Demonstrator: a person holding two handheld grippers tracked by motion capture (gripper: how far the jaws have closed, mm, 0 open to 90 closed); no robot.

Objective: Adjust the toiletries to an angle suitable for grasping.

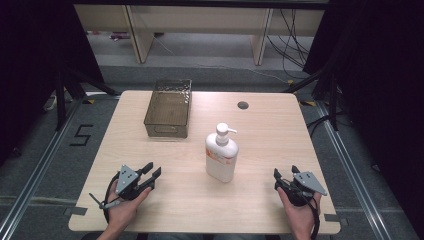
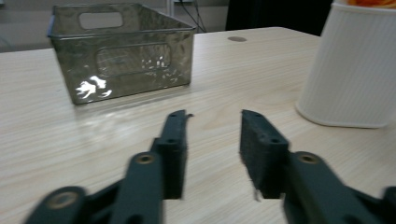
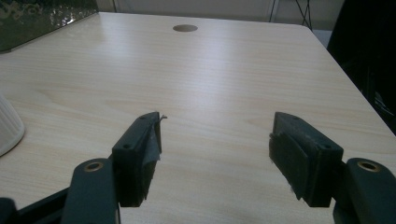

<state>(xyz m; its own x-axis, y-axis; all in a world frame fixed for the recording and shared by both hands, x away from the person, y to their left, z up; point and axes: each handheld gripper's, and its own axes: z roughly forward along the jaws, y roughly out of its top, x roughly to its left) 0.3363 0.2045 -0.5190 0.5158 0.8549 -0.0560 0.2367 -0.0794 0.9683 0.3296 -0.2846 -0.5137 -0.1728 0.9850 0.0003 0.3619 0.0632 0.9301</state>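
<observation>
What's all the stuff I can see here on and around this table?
Pump bottle: one, white with an orange label, upright near the table's middle, between the two grippers and a little beyond them.
Bin: one, clear smoky plastic with handle cut-outs, empty, far left part of the table.
Table: one, light wood, with a round cable hole near the far edge.
Floor marking "5": one, black, on the grey floor left of the table.
Left hand-held gripper: one, black, near left corner, jaws apart, holding nothing.
Right hand-held gripper: one, black, near right corner, jaws apart, holding nothing.
</observation>
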